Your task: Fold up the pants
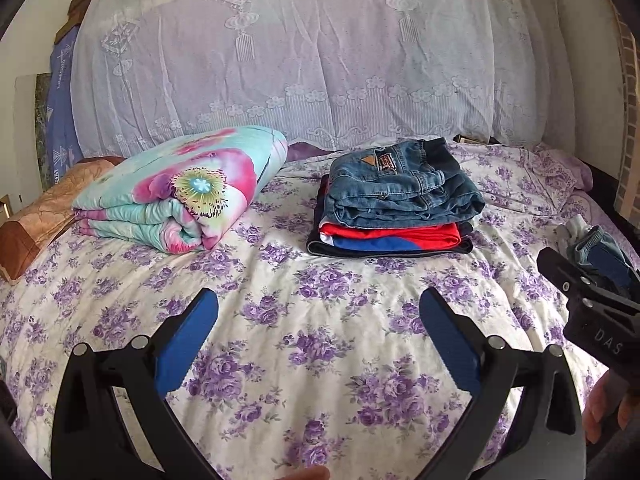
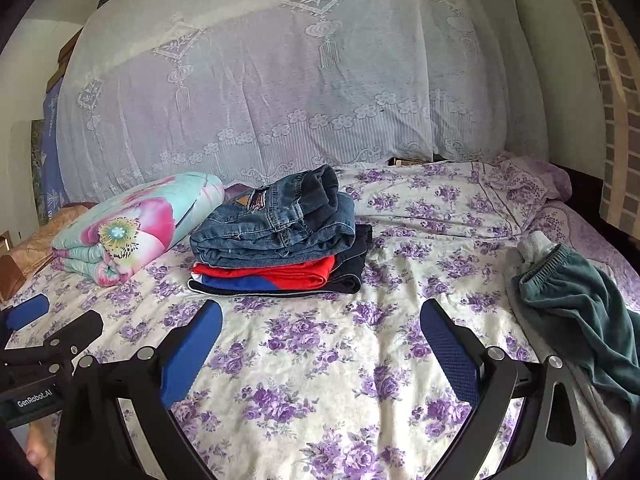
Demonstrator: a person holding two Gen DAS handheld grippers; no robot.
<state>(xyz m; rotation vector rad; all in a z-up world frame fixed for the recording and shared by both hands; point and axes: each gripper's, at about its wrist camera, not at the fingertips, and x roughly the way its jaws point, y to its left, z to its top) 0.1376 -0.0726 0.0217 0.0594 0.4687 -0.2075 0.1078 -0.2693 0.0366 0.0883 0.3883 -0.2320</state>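
Dark teal pants (image 2: pixel 580 308) lie crumpled and unfolded on the bed's right side, with a pale garment under them; in the left wrist view only a bit of the teal pants (image 1: pixel 584 246) shows behind the other gripper. A stack of folded clothes sits mid-bed: blue jeans (image 1: pixel 400 188) (image 2: pixel 276 220) on top of red-and-blue pants (image 1: pixel 392 238) (image 2: pixel 264 276) and a dark garment. My left gripper (image 1: pixel 320 316) hovers open over the bare sheet, nothing between its fingers. My right gripper (image 2: pixel 320 320) is open too, empty, left of the teal pants.
The bed wears a purple-flowered sheet (image 1: pixel 320 360) (image 2: pixel 320 380). A folded floral quilt (image 1: pixel 180 192) (image 2: pixel 132 228) lies at the back left beside a brown pillow (image 1: pixel 44 216). A lace-draped pile (image 1: pixel 304 52) rises behind. A hand (image 1: pixel 600 408) holds the right gripper.
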